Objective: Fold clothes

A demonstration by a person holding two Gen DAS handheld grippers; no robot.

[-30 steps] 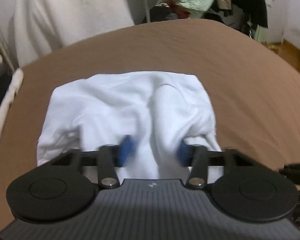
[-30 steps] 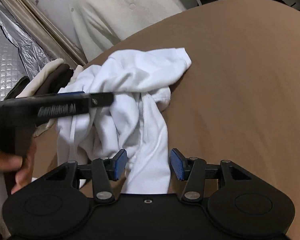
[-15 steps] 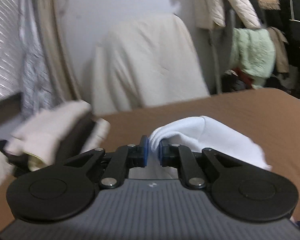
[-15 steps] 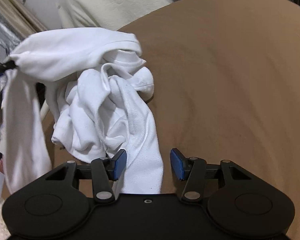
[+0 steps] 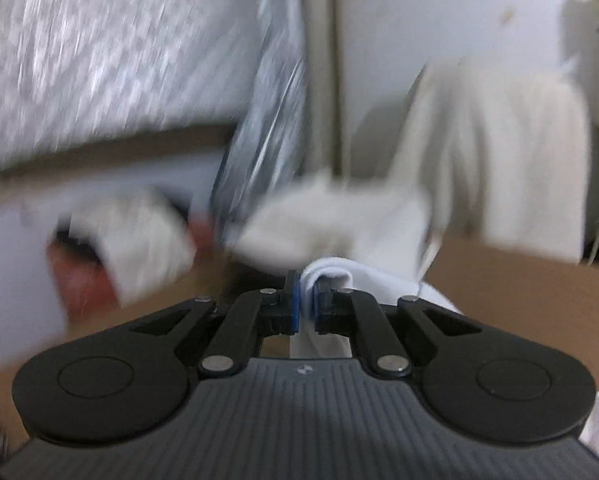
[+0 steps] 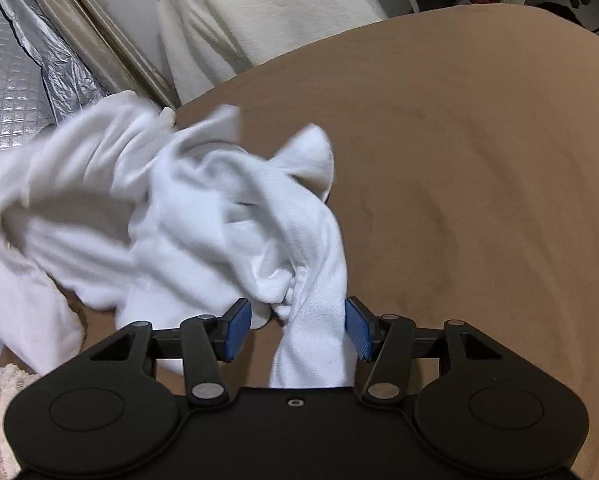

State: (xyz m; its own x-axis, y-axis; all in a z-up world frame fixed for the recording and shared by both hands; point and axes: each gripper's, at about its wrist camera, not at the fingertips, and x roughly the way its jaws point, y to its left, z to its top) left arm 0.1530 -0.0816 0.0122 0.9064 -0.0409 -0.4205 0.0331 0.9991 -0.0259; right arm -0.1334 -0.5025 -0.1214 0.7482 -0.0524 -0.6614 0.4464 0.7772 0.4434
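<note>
We have the crumpled white cotton garment (image 6: 219, 216) bunched on the brown bedsheet (image 6: 479, 160), left gripper (image 5: 306, 312) pinched on one fold, right gripper (image 6: 298, 328) spread around a hanging strip, which may slip free unless it closes.

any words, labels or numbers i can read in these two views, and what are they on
None can be read in either view.
The left gripper, shut on the white garment, shows only a tiny pale mark on its ribbed body, too small to read.
The right gripper, open around the garment, carries no lettering.
</note>
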